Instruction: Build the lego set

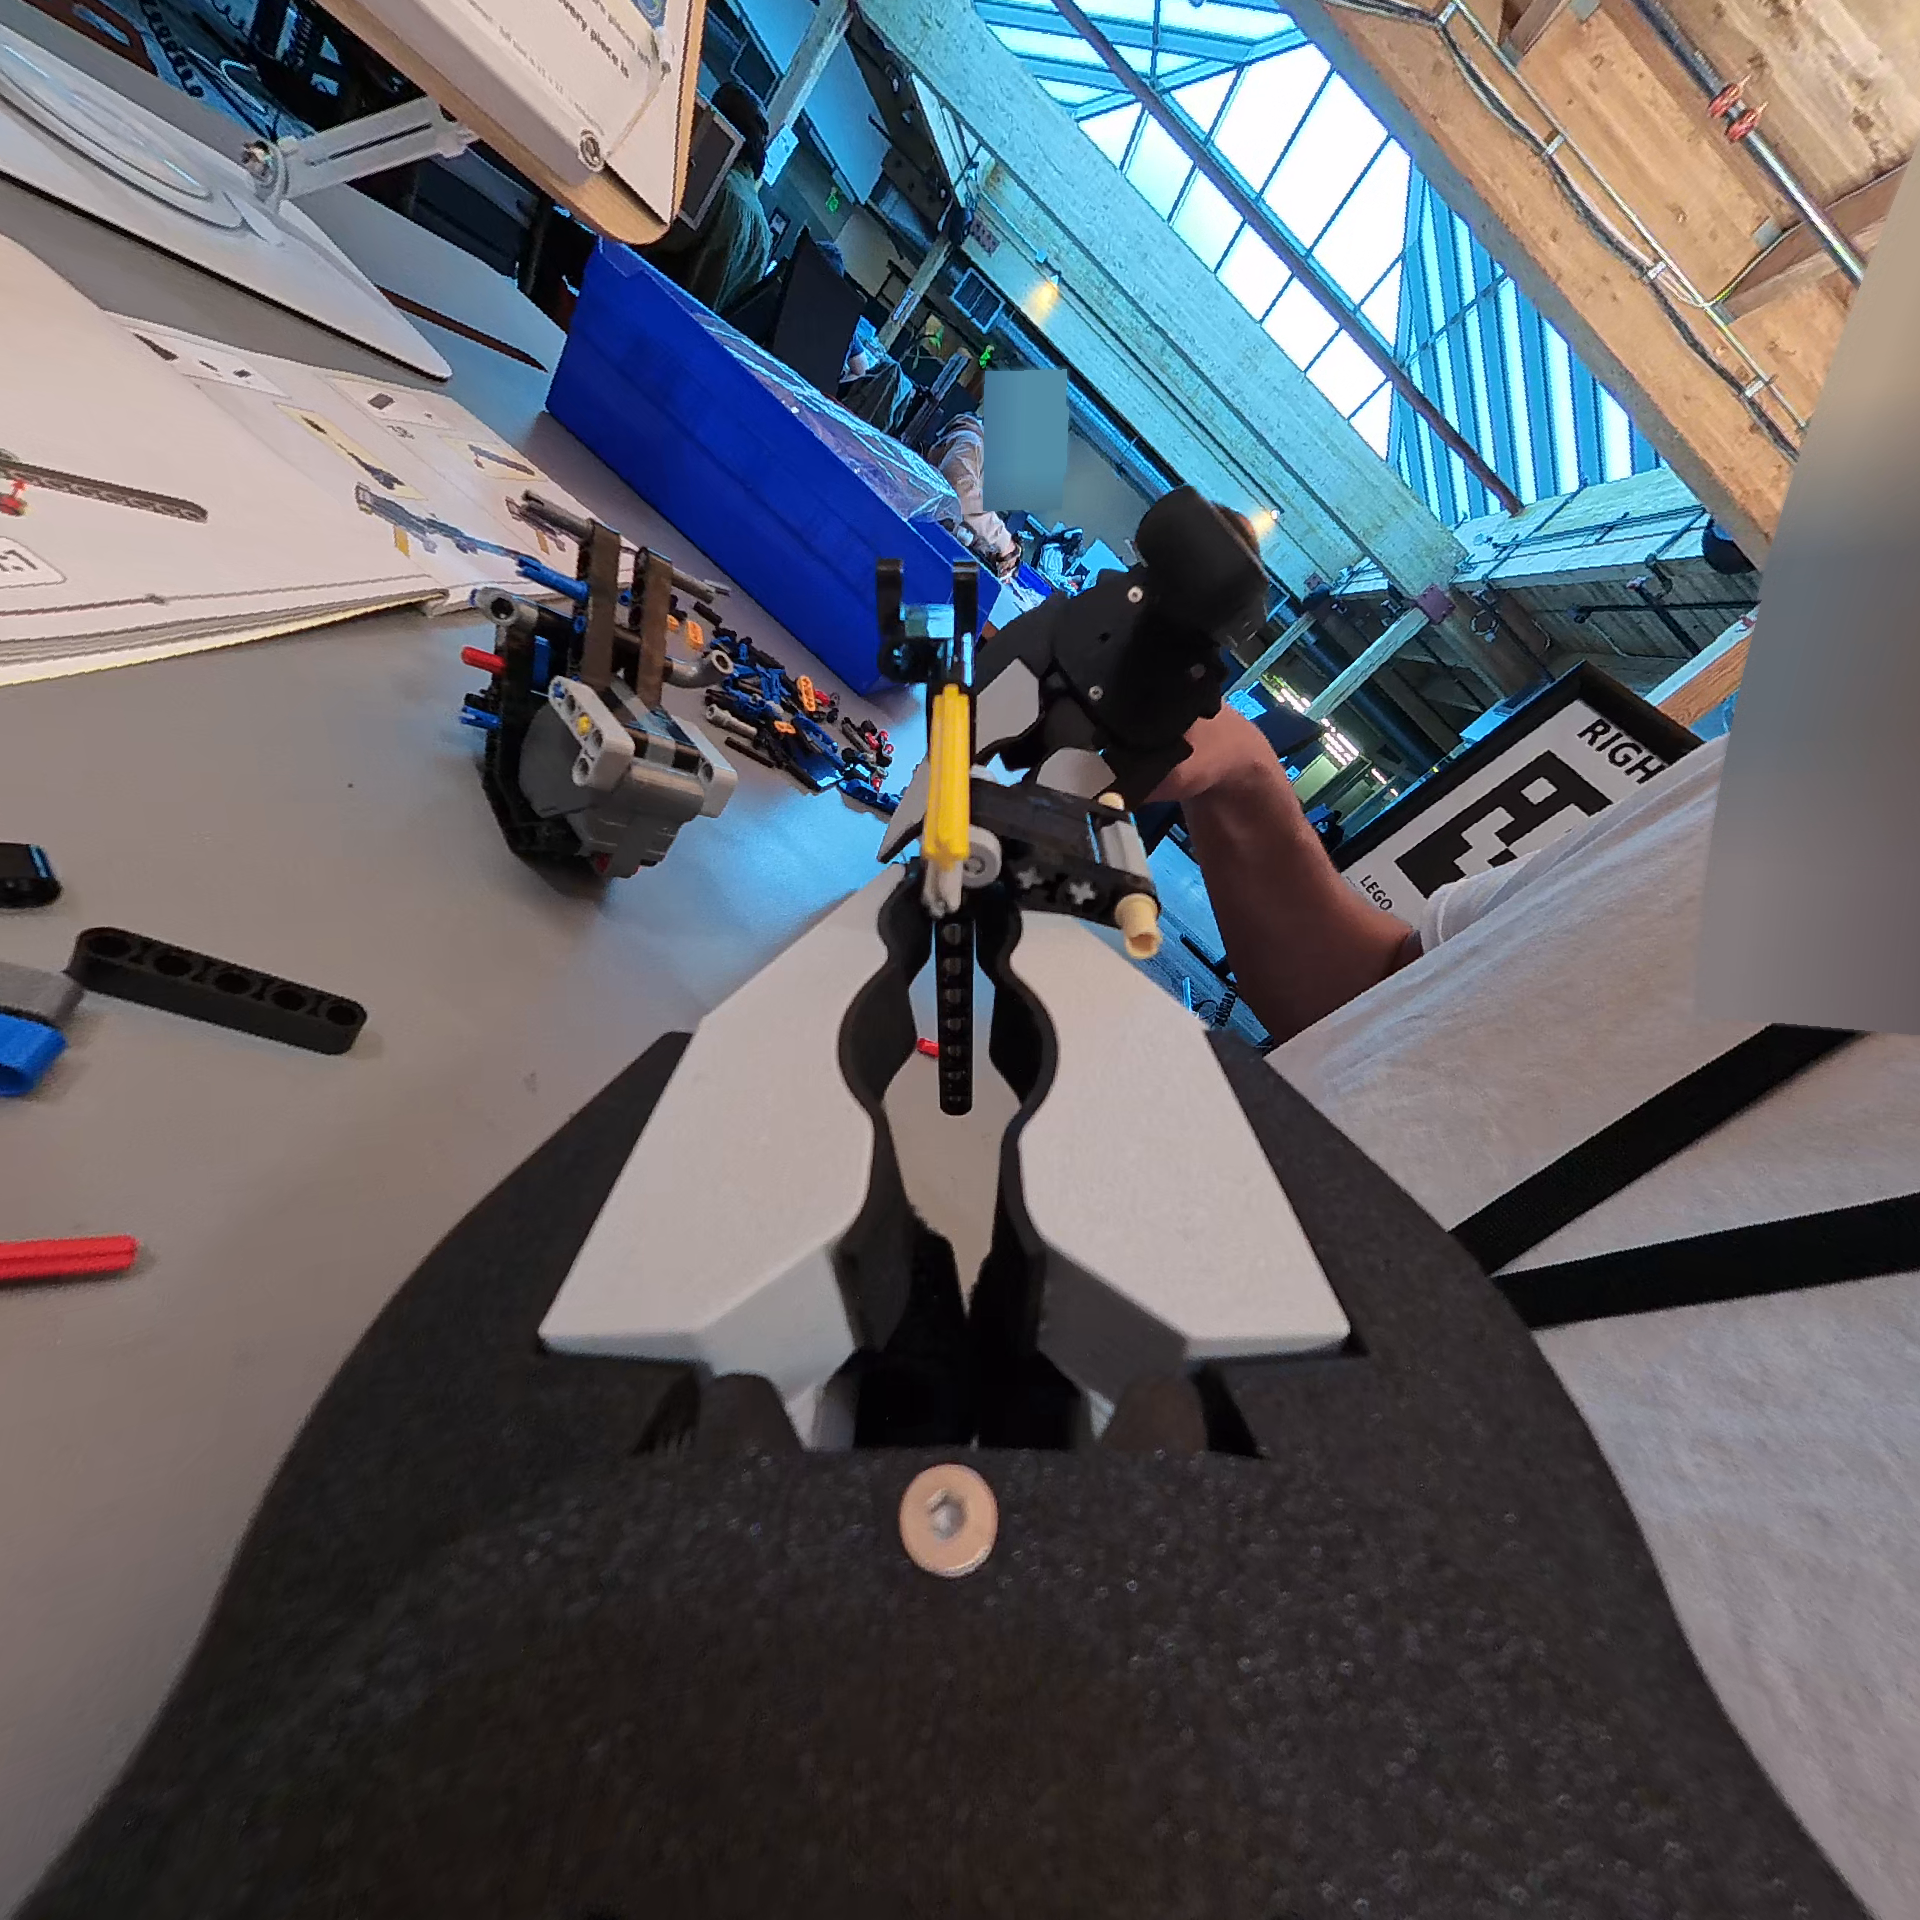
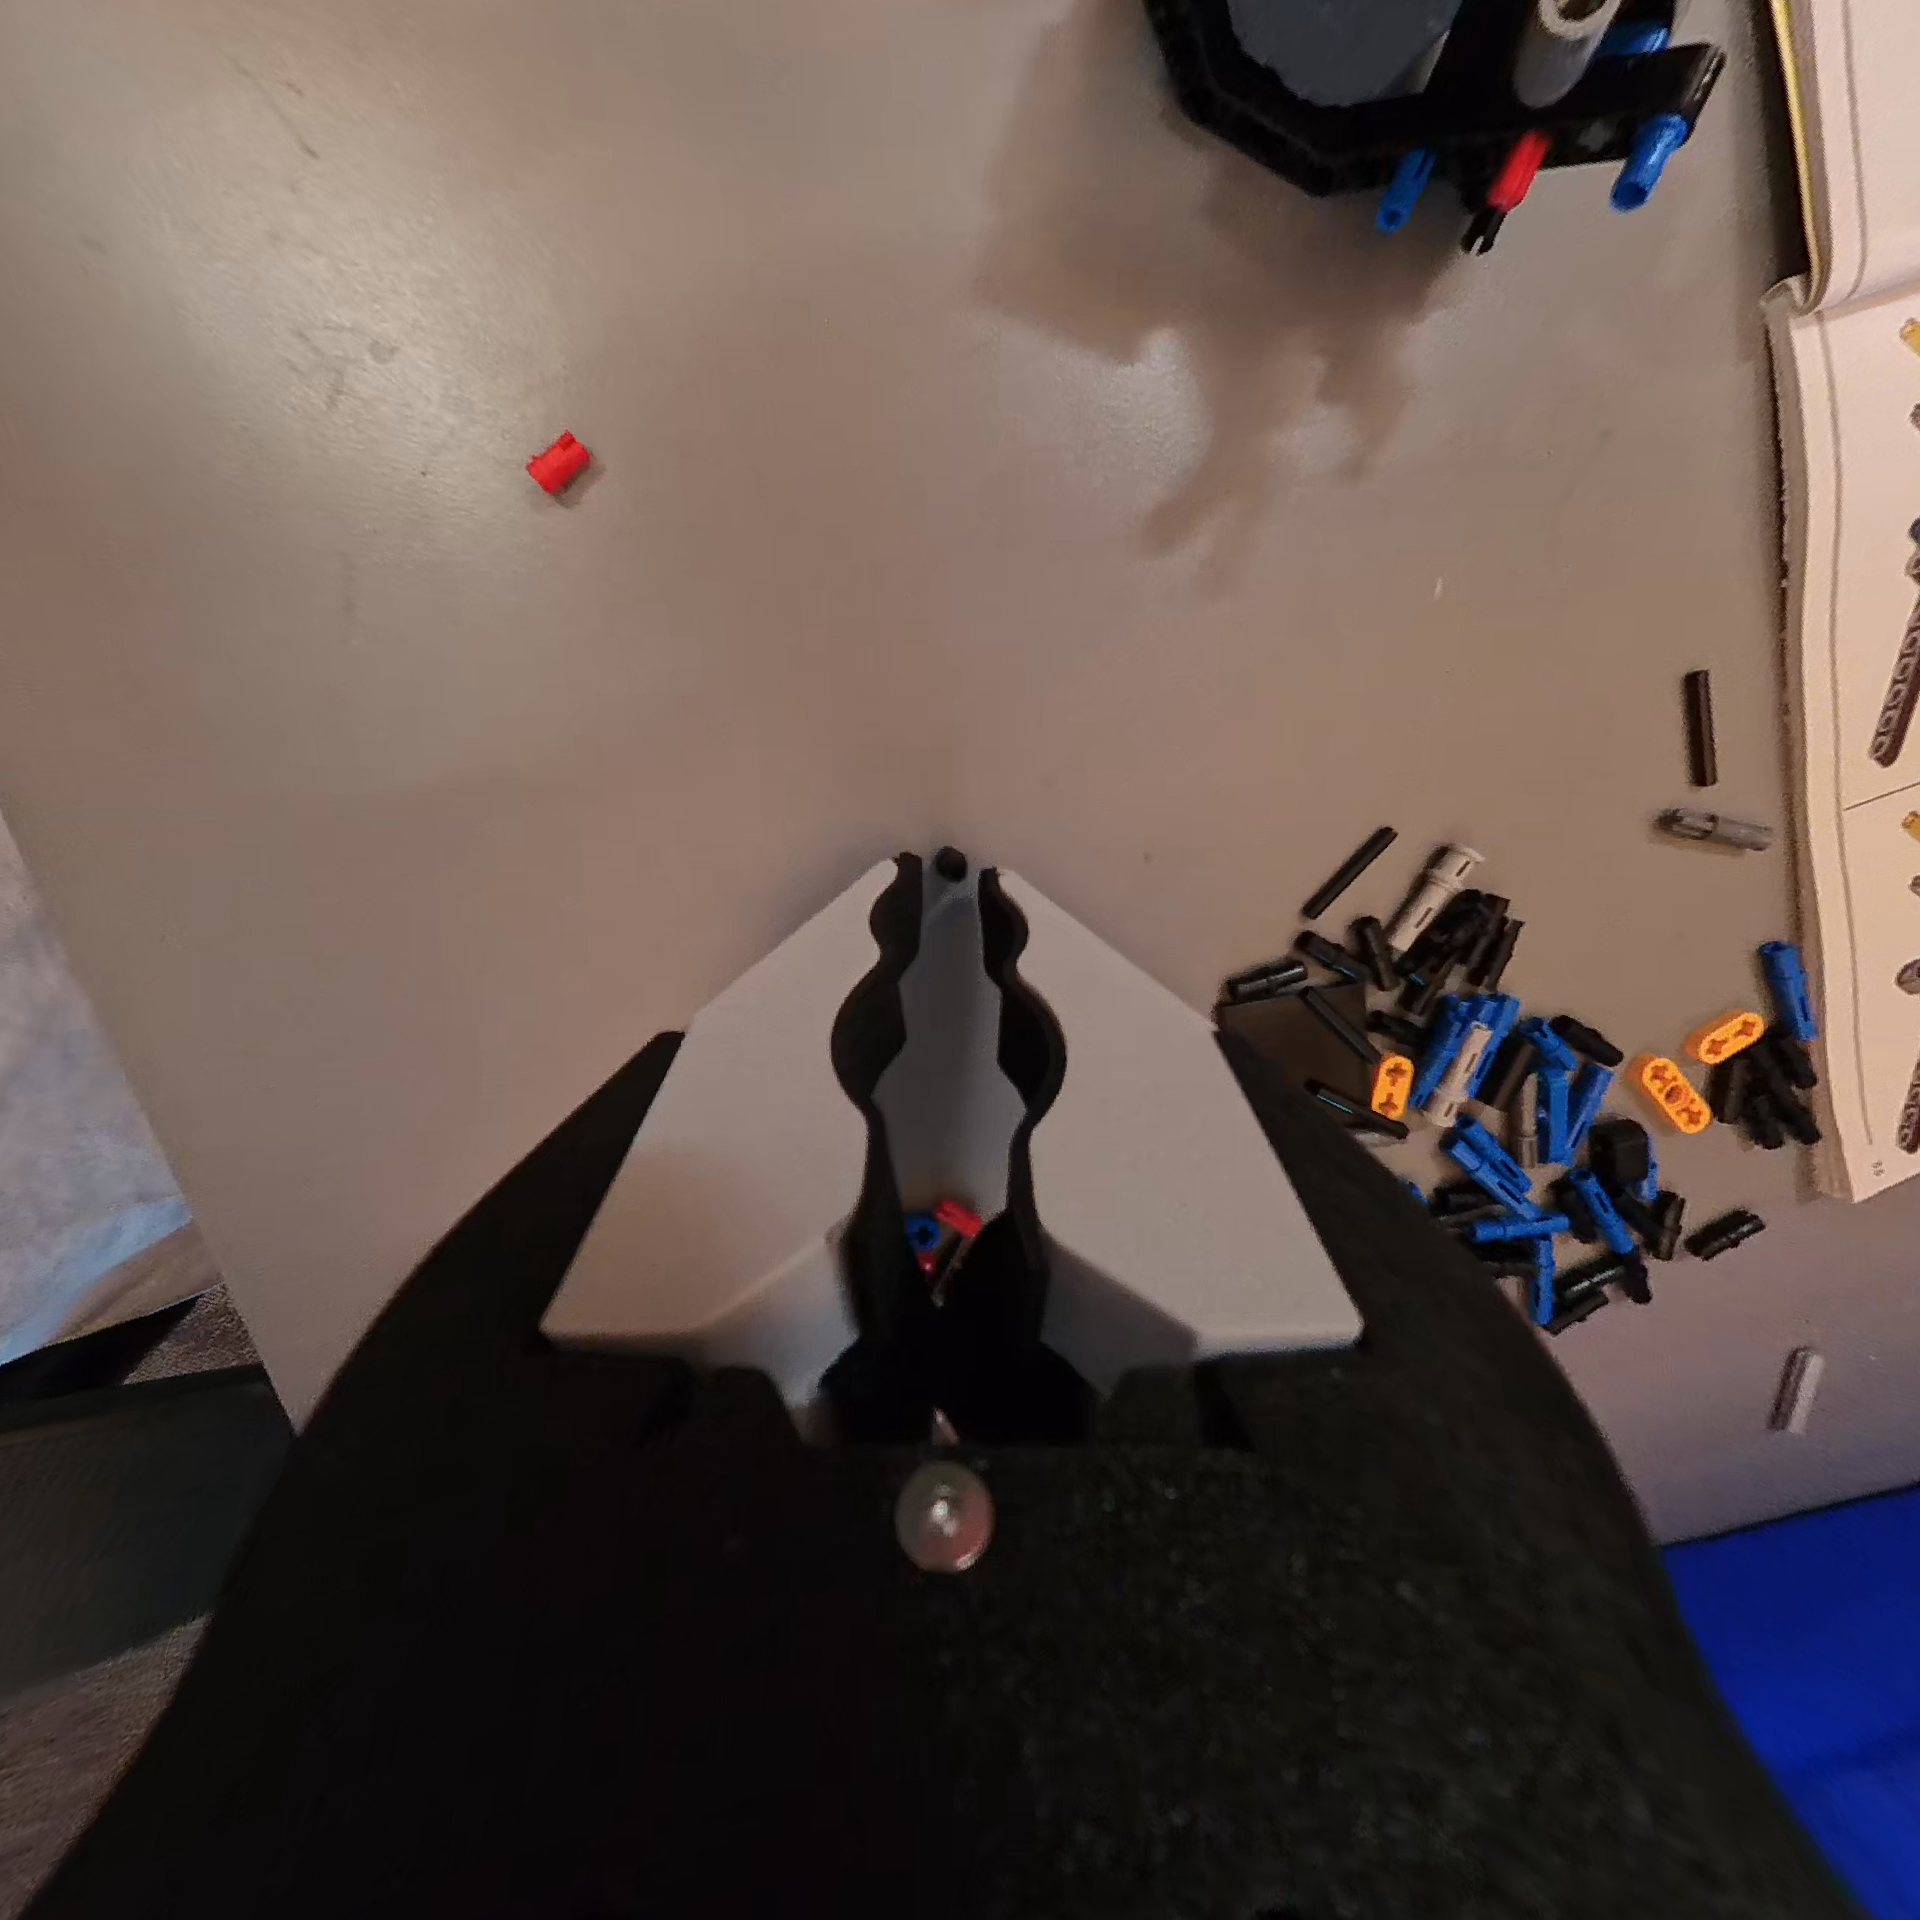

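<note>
My left gripper (image 1: 951, 899) is shut on a small lego sub-assembly: a long black holed beam (image 1: 954, 1008) running back between the fingers, a yellow piece (image 1: 948, 774) above it, and a black block with a tan pin (image 1: 1141, 928) to the right. It is held above the grey table (image 1: 343, 790). My right gripper (image 2: 948, 883) is shut on a small black pin (image 2: 949, 860), seen end-on at its tips. In the left wrist view the right gripper (image 1: 977, 805), in a person's hand, has its tips right by the sub-assembly.
A part-built grey and black model (image 1: 597, 727) (image 2: 1434, 94) stands on the table by an open instruction booklet (image 1: 208, 499) (image 2: 1860, 623). A pile of blue, black and orange pins (image 2: 1538, 1091) (image 1: 790, 717) lies nearby. A blue bin (image 1: 727, 468), loose black beam (image 1: 218, 987), red axle (image 1: 62, 1255), red bush (image 2: 558, 460). About 20 cm separates my left fingertips from my right.
</note>
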Motion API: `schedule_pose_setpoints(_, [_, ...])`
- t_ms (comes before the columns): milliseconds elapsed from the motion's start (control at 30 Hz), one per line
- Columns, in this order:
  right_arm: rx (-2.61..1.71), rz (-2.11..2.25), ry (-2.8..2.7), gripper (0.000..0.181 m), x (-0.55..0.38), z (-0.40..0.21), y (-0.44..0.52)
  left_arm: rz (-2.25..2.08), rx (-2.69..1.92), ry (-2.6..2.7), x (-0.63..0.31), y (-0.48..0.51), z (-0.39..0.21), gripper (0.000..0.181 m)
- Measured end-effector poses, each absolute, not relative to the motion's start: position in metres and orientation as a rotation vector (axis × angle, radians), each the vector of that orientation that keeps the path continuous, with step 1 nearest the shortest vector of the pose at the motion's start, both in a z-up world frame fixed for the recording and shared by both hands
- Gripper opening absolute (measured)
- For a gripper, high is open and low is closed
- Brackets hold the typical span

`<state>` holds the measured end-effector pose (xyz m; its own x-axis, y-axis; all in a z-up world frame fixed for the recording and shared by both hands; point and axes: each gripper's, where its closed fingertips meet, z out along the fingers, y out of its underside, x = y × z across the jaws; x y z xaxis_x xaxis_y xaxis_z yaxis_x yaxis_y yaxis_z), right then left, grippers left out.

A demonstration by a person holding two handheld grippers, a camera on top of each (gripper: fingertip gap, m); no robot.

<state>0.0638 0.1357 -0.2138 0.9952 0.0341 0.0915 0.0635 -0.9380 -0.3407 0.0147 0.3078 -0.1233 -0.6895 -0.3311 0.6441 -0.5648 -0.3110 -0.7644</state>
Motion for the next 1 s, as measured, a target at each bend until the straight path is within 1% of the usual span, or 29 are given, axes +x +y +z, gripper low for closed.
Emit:
schedule_pose_setpoints(400, [-2.826,-0.086,-0.143,0.006,0.065,-0.215,0.138,2.128,1.153,-1.738,0.013,0.307,-0.124,0.005])
schedule_pose_setpoints(633, [-2.758,-0.077,-0.148,0.004,0.065,-0.21,0.147,2.122,1.155,-1.743,0.013,0.307,-0.124,0.005])
schedule_pose_setpoints(733, [-2.53,-0.015,-0.122,0.003,0.058,-0.18,0.175,2.155,1.149,-1.715,0.014,0.309,-0.121,0.005])
schedule_pose_setpoints(867, [-1.92,0.204,-0.017,0.003,0.028,-0.096,0.247,2.274,1.041,-1.582,0.008,0.307,-0.103,0.005])
schedule_pose_setpoints(900, [-1.798,0.273,0.032,0.003,0.022,-0.083,0.26,2.289,1.011,-1.549,0.006,0.306,-0.099,0.005])
schedule_pose_setpoints(1000, [-1.597,0.425,0.121,0.003,0.016,-0.076,0.285,2.3,0.969,-1.484,0.003,0.303,-0.094,0.005])
